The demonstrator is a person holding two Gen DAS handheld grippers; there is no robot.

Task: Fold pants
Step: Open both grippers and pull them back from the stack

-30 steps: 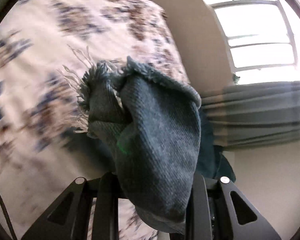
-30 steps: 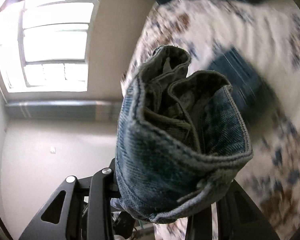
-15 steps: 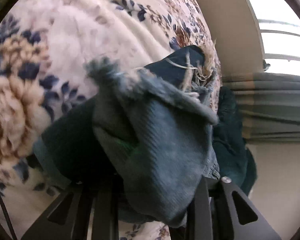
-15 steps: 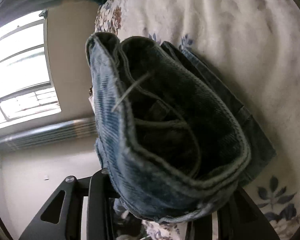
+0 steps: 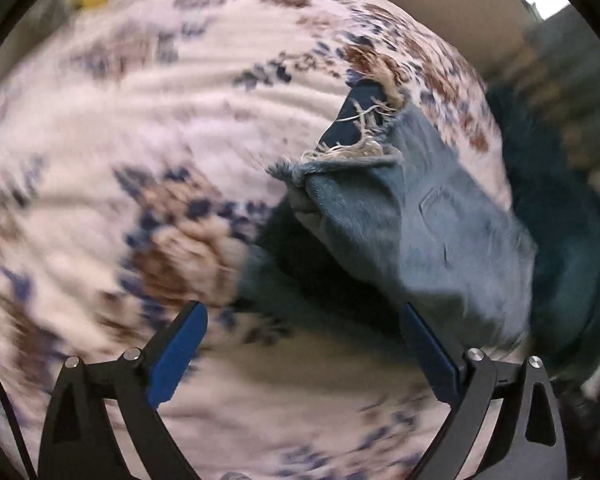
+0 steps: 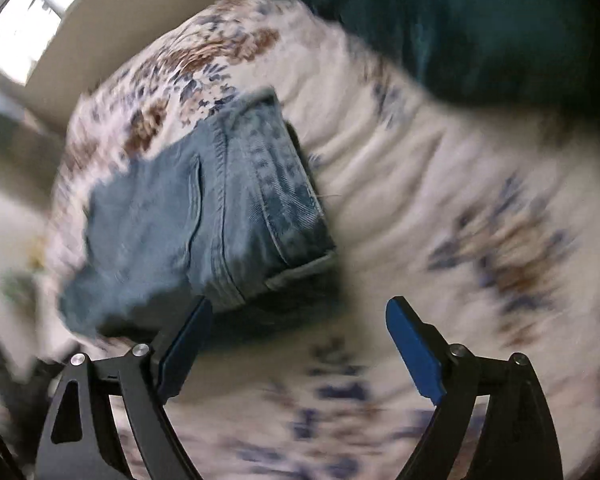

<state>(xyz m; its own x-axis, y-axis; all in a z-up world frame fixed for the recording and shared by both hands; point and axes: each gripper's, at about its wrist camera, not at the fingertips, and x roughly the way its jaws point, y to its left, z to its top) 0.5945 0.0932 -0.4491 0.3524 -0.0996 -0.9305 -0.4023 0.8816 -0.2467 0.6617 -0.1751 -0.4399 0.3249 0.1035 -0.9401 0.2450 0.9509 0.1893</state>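
The blue denim pants (image 5: 428, 236) lie folded on the floral bedspread (image 5: 140, 140), with the frayed hem (image 5: 360, 148) on top at the far end. My left gripper (image 5: 304, 316) is open and empty, just short of the pants, its right finger beside the fold. In the right wrist view the pants (image 6: 204, 208) show their waistband and pocket seams, lying left of centre. My right gripper (image 6: 300, 316) is open and empty, its left finger next to the near edge of the denim.
A dark teal cloth (image 5: 560, 248) lies bunched at the bed's edge beside the pants; it also shows in the right wrist view (image 6: 480, 24) at the top. A beige wall and a bright window (image 6: 28, 28) lie beyond the bed. Both views are motion-blurred.
Both grippers have let go of the denim and opened. The pants now lie on the bedspread, and both grippers have drawn back from them.
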